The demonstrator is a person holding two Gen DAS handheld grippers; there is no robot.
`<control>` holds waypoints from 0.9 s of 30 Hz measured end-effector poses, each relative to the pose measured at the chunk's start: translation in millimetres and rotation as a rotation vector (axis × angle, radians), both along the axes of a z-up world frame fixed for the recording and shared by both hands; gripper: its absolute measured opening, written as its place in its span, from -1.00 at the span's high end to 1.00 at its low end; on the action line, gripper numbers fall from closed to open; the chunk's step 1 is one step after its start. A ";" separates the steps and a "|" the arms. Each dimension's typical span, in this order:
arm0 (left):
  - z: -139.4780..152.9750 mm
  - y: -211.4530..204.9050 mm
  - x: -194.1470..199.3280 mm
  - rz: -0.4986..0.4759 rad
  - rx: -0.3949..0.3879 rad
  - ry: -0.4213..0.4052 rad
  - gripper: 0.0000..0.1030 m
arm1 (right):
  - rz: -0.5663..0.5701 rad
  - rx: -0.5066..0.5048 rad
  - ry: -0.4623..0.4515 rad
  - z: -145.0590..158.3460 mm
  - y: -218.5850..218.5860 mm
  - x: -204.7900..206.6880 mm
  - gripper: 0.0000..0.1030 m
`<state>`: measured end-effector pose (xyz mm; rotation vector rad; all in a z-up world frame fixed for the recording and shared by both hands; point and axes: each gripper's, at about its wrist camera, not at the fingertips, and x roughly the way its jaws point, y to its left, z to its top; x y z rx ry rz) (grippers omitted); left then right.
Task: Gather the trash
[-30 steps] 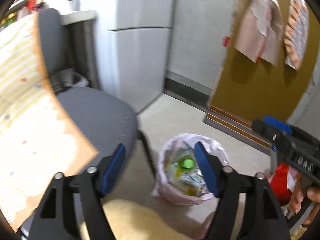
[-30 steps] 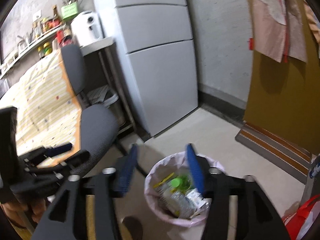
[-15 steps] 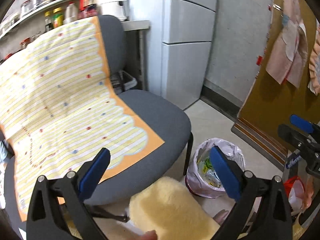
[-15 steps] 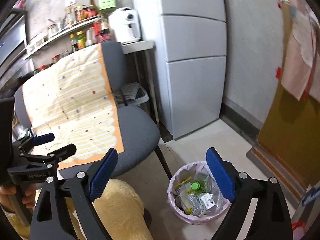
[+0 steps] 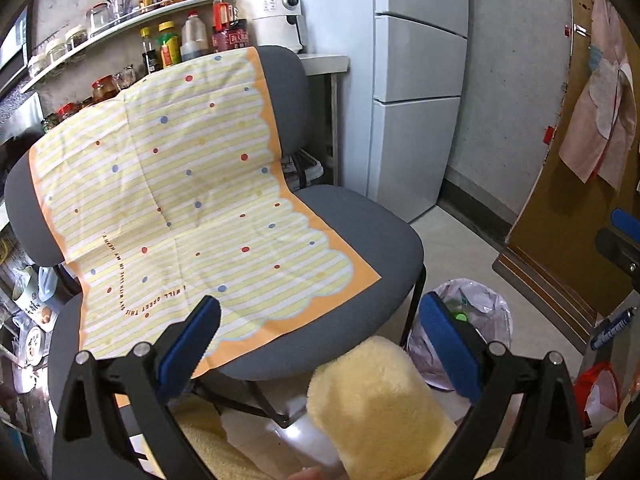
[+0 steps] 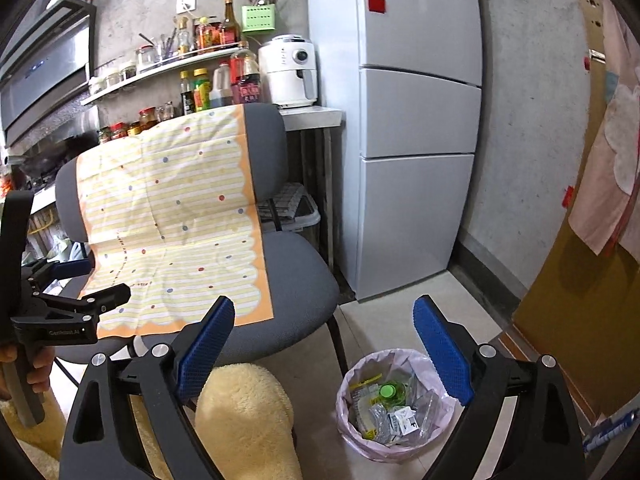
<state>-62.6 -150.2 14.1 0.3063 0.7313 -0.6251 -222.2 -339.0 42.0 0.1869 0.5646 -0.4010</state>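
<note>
The trash bin [image 6: 394, 404], lined with a pale pink bag, sits on the floor at the lower centre-right of my right view, and it's well filled: a green bottle cap [image 6: 387, 391], crumpled clear wrappers and a small white packet with black print all lie inside. My right tongs [image 6: 324, 354] hang above it with the blue pads spread wide and nothing between them; the bin shows just under the right-hand pad, slightly inside the gap. Over in my left view the same bin [image 5: 472, 320] peeks out at the lower right, mostly hidden behind the right pad of my left tongs [image 5: 320, 340], so I only catch the bag's rim and a speck of green. Those left tongs are also wide apart and empty, framing the grey chair [image 5: 360, 240] and the yellow striped cloth [image 5: 180, 200] draped over it. A fuzzy yellow sleeve or trouser leg [image 5: 372, 404] fills the bottom of both views; I can't tell which garment it is. At the far left of my right view I see my other tongs from the side, gripped by my hand [image 6: 36, 372], partly cut off by the frame edge. At the lower right of the left view a red bag [image 5: 596, 388] is half hidden, its contents unclear. Behind the chair stands a slatted crate [image 6: 296, 204] with folded cloth in it.
</note>
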 end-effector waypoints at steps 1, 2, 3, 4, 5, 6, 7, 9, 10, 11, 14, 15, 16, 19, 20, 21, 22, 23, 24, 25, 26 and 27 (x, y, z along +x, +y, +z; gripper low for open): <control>1.5 1.4 -0.9 0.003 -0.002 -0.006 -0.87 | -0.002 -0.002 -0.001 0.7 0.7 0.3 -0.75; 3.0 1.9 -0.5 0.007 -0.005 -0.010 -0.87 | -0.005 -0.007 -0.001 1.7 0.9 0.4 -0.76; 3.6 2.7 -0.4 0.007 -0.008 -0.011 -0.87 | -0.007 -0.009 -0.002 2.2 1.5 0.6 -0.75; 4.2 3.3 0.7 0.010 -0.012 -0.012 -0.87 | -0.009 -0.009 -0.001 2.5 1.0 0.5 -0.75; 3.9 3.0 0.9 0.014 -0.013 -0.012 -0.87 | -0.009 -0.009 -0.001 2.3 0.7 0.2 -0.75; 4.0 3.6 1.8 0.017 -0.016 -0.008 -0.87 | -0.009 -0.009 -0.002 2.5 0.6 -1.0 -0.76; 4.2 4.1 2.4 0.017 -0.020 -0.004 -0.87 | -0.009 -0.009 -0.002 2.5 -0.1 -1.2 -0.76; 4.1 5.1 2.1 0.023 -0.021 -0.005 -0.87 | -0.011 -0.007 0.000 2.2 -1.0 -1.6 -0.75; 4.4 5.6 1.9 0.023 -0.022 -0.008 -0.87 | -0.013 -0.007 0.000 2.2 -1.5 -1.8 -0.76; 4.5 5.9 2.1 0.023 -0.024 -0.006 -0.87 | -0.016 -0.006 0.000 1.7 -2.0 -1.5 -0.76; 4.7 6.7 1.2 0.025 -0.023 -0.010 -0.87 | -0.016 -0.007 0.000 1.9 -2.5 -1.4 -0.76; 4.7 6.6 0.6 0.025 -0.023 -0.010 -0.87 | -0.016 -0.006 0.001 1.7 -2.4 -1.3 -0.75; 4.7 6.9 1.2 0.024 -0.024 -0.008 -0.87 | -0.017 -0.006 0.000 1.7 -2.6 -1.4 -0.76; 4.7 6.3 0.8 0.025 -0.024 -0.009 -0.87 | -0.021 -0.004 0.004 0.3 -4.5 -0.6 -0.75; 4.8 6.3 1.1 0.024 -0.024 -0.009 -0.87 | -0.022 -0.003 0.004 -1.0 -4.8 -0.7 -0.76; 5.0 6.7 1.5 0.022 -0.024 -0.010 -0.87 | -0.022 -0.003 0.004 -0.9 -4.8 -0.7 -0.76; 5.3 7.0 1.6 0.023 -0.026 -0.010 -0.87 | -0.024 -0.002 0.004 -1.1 -5.9 -1.0 -0.76; 5.0 7.2 2.2 0.022 -0.025 -0.010 -0.87 | -0.028 -0.002 0.004 -2.1 -3.7 -0.1 -0.76; 5.2 7.1 1.8 0.024 -0.027 -0.010 -0.87 | -0.030 -0.001 0.005 -2.9 -3.6 0.3 -0.76; 5.5 7.0 1.8 0.025 -0.028 -0.010 -0.87 | -0.029 0.000 0.005 -3.4 -3.7 1.0 -0.76; 5.7 7.4 2.1 0.025 -0.029 -0.010 -0.87 | -0.030 -0.001 0.006 -3.5 -3.9 1.2 -0.76; 5.7 7.6 2.2 0.025 -0.028 -0.010 -0.87 | -0.031 -0.002 0.006 -3.4 -3.7 1.1 -0.76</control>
